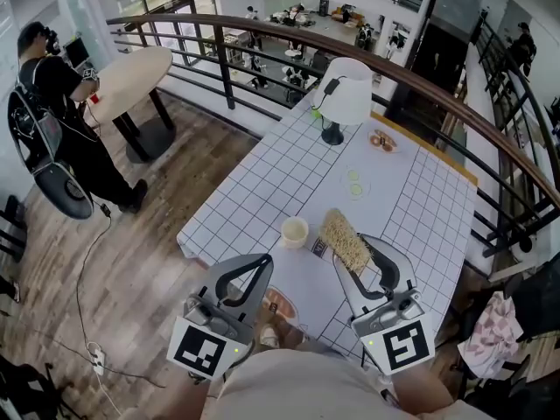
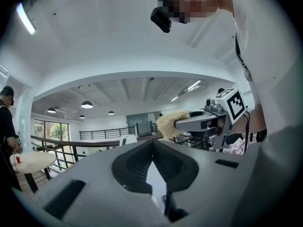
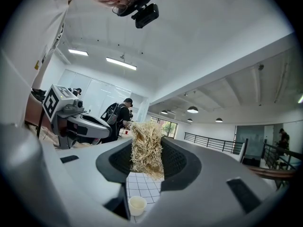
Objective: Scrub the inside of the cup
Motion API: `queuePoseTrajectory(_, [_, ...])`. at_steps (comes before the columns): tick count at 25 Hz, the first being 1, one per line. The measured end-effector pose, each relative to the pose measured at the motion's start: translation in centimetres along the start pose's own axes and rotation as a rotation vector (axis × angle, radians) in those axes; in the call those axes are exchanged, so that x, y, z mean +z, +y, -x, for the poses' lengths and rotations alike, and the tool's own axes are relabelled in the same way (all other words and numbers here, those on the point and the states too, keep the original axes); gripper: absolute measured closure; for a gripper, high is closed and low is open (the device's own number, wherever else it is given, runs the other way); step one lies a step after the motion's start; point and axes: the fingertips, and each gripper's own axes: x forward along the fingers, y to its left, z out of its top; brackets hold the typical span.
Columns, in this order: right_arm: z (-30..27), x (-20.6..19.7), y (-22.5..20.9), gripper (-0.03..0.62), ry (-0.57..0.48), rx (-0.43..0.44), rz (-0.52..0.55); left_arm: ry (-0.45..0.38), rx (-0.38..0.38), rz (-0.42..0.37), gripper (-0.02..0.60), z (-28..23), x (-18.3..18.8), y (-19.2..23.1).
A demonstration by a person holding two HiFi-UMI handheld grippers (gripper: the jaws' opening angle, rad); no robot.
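The cup (image 1: 294, 232) stands upright near the front edge of the white gridded worktop (image 1: 262, 191). It is open and nothing touches it. It looks small, pale and thin-walled, probably paper or light plastic, so I'd judge it very light and quick to skid or tip once anything pushes inside it. The safest hold is across the outer wall, below the rim, and gentle enough not to crush it.

The right claw (image 1: 357, 250) pinches a straw-coloured fibrous scrubber (image 1: 344, 239), which hovers just right of the cup. The bundle looks coarse but springy, so it should flex into the cup rather than jam. The left claw (image 1: 261, 262) is pressed together with nothing between its jaws, near the cup on its left.

The inside of the cup hardly shows from any angle, so I can't say how dirty it is. A small printed thing (image 1: 318, 248) beside the cup lies half under the scrubber, and I can't make it out.
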Motion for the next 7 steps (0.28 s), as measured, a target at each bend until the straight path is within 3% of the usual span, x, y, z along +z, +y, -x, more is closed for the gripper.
queuePoseTrajectory(7, [-0.15,0.55,-0.10,0.457,-0.036,0.025,-0.072,0.008,-0.002,0.009,0.568,-0.35,-0.47,0.13])
